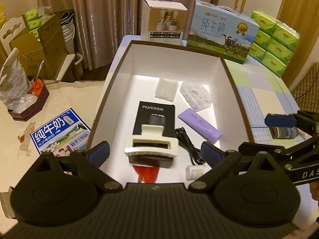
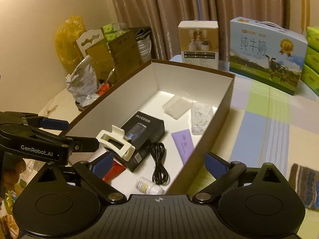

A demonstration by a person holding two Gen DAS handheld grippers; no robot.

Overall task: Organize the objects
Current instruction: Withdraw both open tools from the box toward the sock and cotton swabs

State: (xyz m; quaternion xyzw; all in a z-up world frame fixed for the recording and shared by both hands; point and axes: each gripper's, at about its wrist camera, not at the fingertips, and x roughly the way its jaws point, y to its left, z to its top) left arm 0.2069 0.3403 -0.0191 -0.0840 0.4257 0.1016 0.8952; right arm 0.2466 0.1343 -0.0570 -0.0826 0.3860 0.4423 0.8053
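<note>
A large brown-rimmed white box (image 1: 229,73) (image 2: 227,107) holds a black FLYCO box (image 1: 153,117) (image 2: 147,127), a cream hair claw clip (image 1: 151,146) (image 2: 115,143), a black cable (image 1: 187,143) (image 2: 159,165), a purple tube (image 1: 199,125) (image 2: 182,141), a small white bottle (image 1: 195,172) (image 2: 148,187), a red item (image 1: 147,174) and clear packets (image 1: 166,86). My left gripper (image 1: 155,153) is open over the box, the clip lying between its fingers, untouched. My right gripper (image 2: 159,165) is open over the box's near right rim. A striped knit item (image 1: 285,132) (image 2: 305,181) lies on the table to the right.
A milk carton box (image 1: 223,33) (image 2: 267,53), a white product box (image 1: 163,23) (image 2: 199,43) and green tissue packs (image 1: 275,41) stand behind. A blue milk leaflet (image 1: 59,133) and a dark tray with bags (image 1: 30,109) lie left.
</note>
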